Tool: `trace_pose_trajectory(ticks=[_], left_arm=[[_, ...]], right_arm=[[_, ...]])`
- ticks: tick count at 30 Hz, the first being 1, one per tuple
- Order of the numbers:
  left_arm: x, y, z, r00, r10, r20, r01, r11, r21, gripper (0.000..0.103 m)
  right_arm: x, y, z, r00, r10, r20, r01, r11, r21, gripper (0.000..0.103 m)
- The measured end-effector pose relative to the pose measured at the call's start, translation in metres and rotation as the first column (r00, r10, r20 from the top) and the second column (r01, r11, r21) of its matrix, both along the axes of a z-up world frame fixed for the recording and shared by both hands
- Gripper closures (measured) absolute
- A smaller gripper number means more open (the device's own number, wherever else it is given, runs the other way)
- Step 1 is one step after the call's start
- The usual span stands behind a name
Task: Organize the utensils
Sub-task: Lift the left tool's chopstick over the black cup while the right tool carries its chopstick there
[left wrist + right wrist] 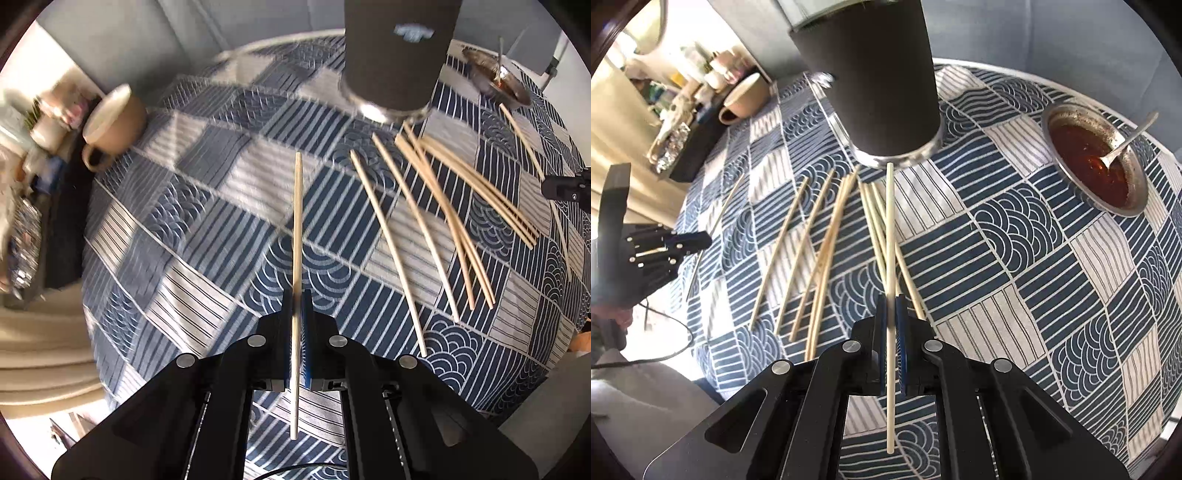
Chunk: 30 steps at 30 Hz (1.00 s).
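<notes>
My left gripper (pixel 296 295) is shut on one wooden chopstick (pixel 297 229), held above the cloth and pointing toward the dark tumbler (pixel 399 55). My right gripper (pixel 893 300) is shut on another chopstick (pixel 890 229), its tip near the base of the dark tumbler (pixel 882 81). Several loose chopsticks (pixel 436 206) lie on the patterned cloth to the right of the left gripper; in the right wrist view the loose chopsticks (pixel 820 243) lie just left of the gripper. The left gripper (pixel 683 242) also shows at the far left of the right wrist view.
A beige mug (pixel 114 122) stands at the table's far left edge. A metal bowl of red sauce (pixel 1097 162) with a spoon (pixel 1126 142) sits at the right. The table wears a blue and white patterned cloth (pixel 1015 236). Cluttered shelves stand beyond the left edge.
</notes>
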<state>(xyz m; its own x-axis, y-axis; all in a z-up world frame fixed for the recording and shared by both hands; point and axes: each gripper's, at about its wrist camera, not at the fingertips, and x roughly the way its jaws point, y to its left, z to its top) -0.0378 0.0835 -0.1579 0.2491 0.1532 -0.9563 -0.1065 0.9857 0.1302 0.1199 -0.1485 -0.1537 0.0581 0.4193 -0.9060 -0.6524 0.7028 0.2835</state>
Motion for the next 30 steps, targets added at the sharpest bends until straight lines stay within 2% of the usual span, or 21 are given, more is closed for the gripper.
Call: trace_pose_trajectory(ticks=[8,14,22,27,30], left_arm=[[0.026,-0.013,0.049,0.995,-0.048,0.090,0.043,0.997,0.057,0.098],[0.059,-0.013,0.083,0.983,-0.055,0.175,0.037,0.993,0.110,0.098],[0.077,-0.014,0.123,0.963,-0.061,0.261,0.039,0.995,0.088,0.098],[0.093,-0.009,0.139,0.953,-0.041,0.299,0.023,0.998,0.062,0.098],[0.108,-0.006,0.153,0.942,-0.027,0.335,0.021,1.000,0.023,0.098]], right_arm=[[0.004,0.000,0.029,0.998,0.012,0.056,-0.015,0.998,0.058,0.098],[0.010,-0.004,0.060,0.996,0.001,0.094,-0.015,0.989,0.149,0.098],[0.017,-0.012,0.109,0.994,-0.019,0.108,-0.017,0.948,0.318,0.098],[0.034,-0.011,0.127,0.990,-0.039,0.133,-0.014,0.927,0.374,0.098],[0.048,-0.004,0.136,0.981,-0.046,0.187,-0.033,0.917,0.398,0.098]])
